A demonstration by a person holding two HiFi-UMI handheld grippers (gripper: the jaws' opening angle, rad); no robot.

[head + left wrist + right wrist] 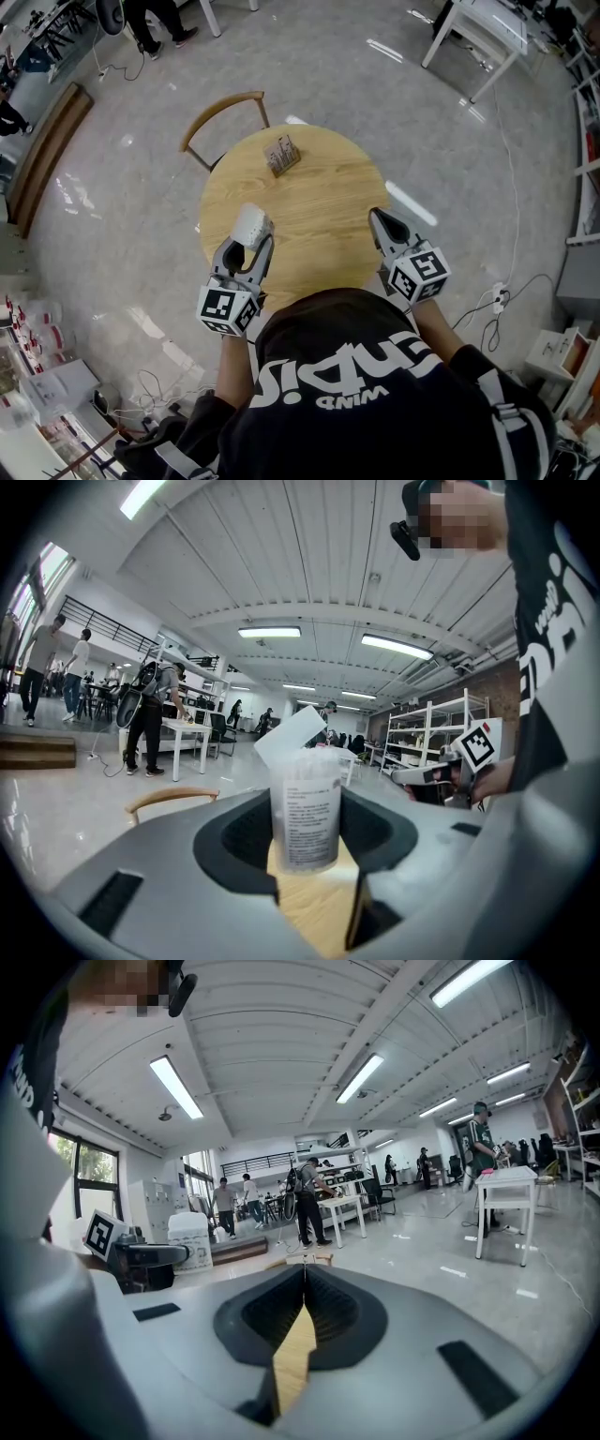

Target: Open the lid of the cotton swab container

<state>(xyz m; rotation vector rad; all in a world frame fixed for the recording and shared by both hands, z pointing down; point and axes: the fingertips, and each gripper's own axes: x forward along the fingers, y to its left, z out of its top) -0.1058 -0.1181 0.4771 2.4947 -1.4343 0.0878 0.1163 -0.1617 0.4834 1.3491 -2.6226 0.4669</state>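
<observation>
Standing on a glossy grey floor (141,206), a round wooden surface (319,187) fills the middle of the head view. A wooden chair (221,111) is pushed in at its far edge. The person, in a black top (347,394), stands at the near edge with one tool in each hand.

The left tool (250,247) reaches over the near left part of the surface. Its jaws stand apart and pinch the container (306,817) from both sides. The container is a clear, upright cylinder with a printed label, packed with white swabs. Its base is at the surface or just above it; I cannot tell which. The white lid (291,735) is flipped up and tilts back to the left over the container's mouth, which is uncovered.

The right tool (303,1283) hovers over the near right edge of the surface, well apart from the container. Its jaws are pressed together with nothing between them.

A small brownish object (282,155), too small to identify, sits on the far side of the surface near the chair.
</observation>
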